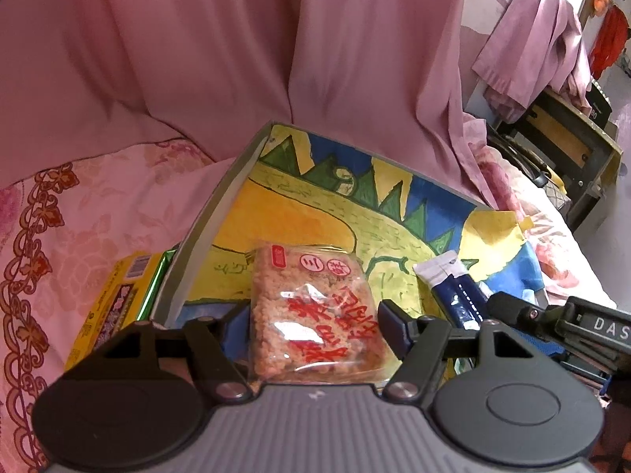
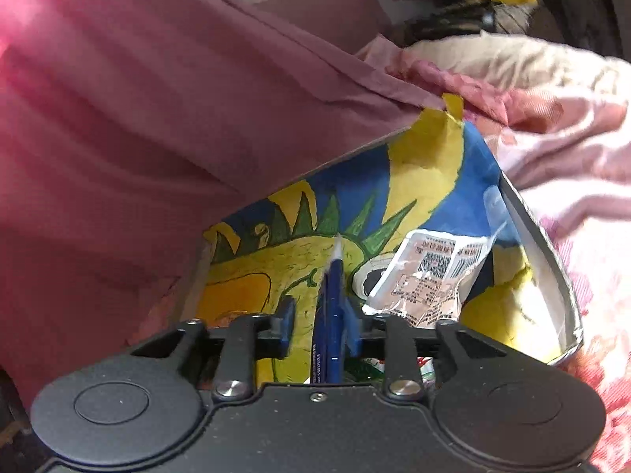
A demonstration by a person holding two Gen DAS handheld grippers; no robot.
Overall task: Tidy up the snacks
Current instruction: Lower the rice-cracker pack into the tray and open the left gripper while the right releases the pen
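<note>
A shallow box (image 1: 221, 205) lined with a yellow, green and blue dinosaur drawing sits on a pink bed. My left gripper (image 1: 315, 323) is open, its jaws on either side of a clear packet of rice crisp with red print (image 1: 315, 311) lying in the box. My right gripper (image 2: 319, 327) holds a thin blue and white stick packet (image 2: 329, 315) edge-on above the box (image 2: 552, 268); that packet also shows in the left wrist view (image 1: 453, 287). A silvery packet with a printed label (image 2: 422, 280) lies in the box beyond the right gripper.
A yellow snack box (image 1: 114, 299) lies on the bed outside the box's left wall. Pink curtain fabric (image 1: 236, 47) hangs right behind the box. A wooden chair (image 1: 568, 146) draped with cloth stands at the far right. Rumpled bedding (image 2: 552, 126) lies right of the box.
</note>
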